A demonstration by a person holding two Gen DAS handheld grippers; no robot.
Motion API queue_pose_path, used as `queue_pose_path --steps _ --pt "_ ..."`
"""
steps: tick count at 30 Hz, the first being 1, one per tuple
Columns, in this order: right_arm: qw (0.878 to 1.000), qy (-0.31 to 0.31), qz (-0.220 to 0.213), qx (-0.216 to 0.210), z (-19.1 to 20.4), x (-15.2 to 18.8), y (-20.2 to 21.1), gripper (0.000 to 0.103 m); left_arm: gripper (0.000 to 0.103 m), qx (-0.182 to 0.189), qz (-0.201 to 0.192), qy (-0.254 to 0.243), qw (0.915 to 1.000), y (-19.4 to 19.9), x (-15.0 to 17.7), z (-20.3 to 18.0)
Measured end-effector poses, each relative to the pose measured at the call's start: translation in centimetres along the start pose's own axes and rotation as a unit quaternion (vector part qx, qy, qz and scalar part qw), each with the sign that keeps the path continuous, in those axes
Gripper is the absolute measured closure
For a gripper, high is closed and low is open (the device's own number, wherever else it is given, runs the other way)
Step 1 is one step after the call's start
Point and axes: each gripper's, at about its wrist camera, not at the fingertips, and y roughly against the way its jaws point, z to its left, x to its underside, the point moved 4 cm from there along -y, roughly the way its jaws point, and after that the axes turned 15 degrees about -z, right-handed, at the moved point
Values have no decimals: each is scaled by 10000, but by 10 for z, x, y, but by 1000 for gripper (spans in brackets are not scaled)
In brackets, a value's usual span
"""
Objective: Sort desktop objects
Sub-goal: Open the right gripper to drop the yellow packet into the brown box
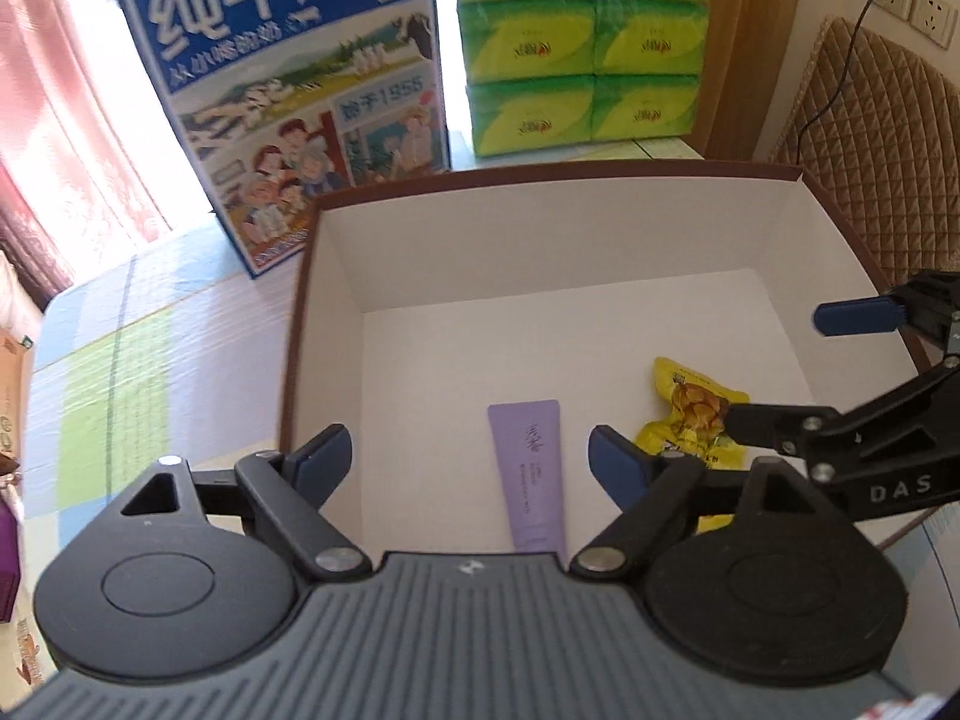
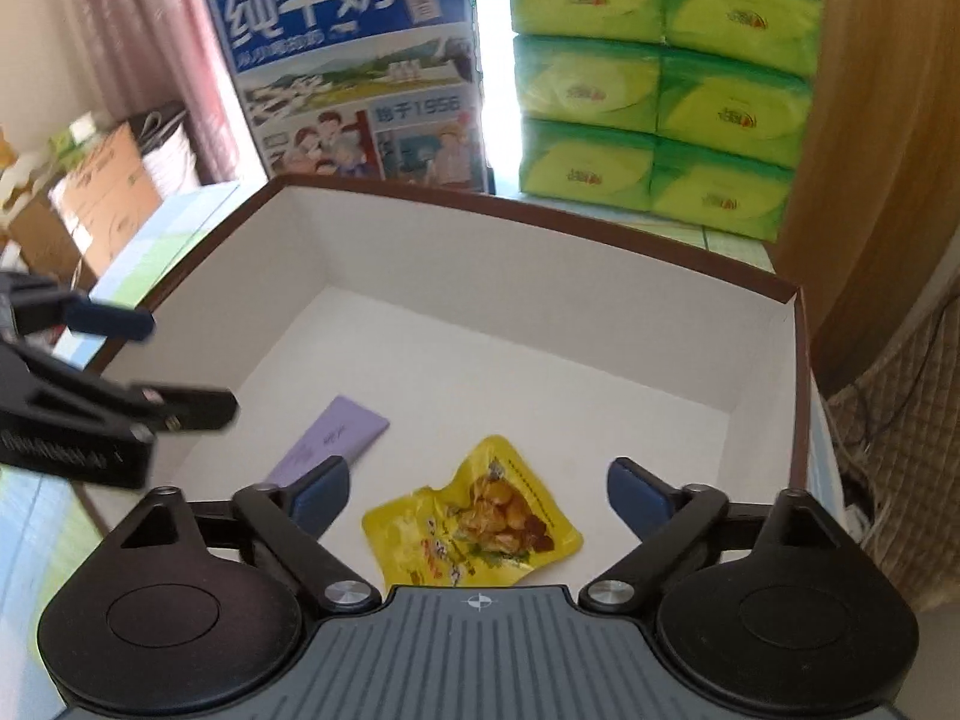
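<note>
A flat lilac tube [image 1: 528, 474] and crinkled yellow snack packet [image 2: 474, 519] lie in the box [image 1: 540, 222].

The purple tube's [image 1: 528, 471] lower end is hidden behind the left tool's [image 1: 471, 459] body in the left wrist view; in the right wrist view the right tool's [image 2: 477, 492] left finger covers its near end. The yellow snack packet [image 1: 696, 414] lies partly behind the tools' linkages in the left view, and its small print is unreadable. The milk carton's [image 2: 360, 72] top is cut by the frame, its lettering blurred. The cardboard boxes [image 2: 102, 198] at left are blurred. The box's [image 1: 558, 177] near wall is out of sight.
</note>
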Motion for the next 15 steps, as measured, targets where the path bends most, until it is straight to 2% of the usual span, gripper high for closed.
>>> queue_pose_path --steps 4,9,15 --pt "9998 193 0 -55 4 4 16 2 14 -114 0 -9 9999 17 3 4" --pt "9996 218 -111 -113 5 7 41 2 12 -259 -88 -132 9995 44 10 3" --pt "9993 165 -283 -197 5 9 73 2 12 -361 -157 77 9992 77 19 1"
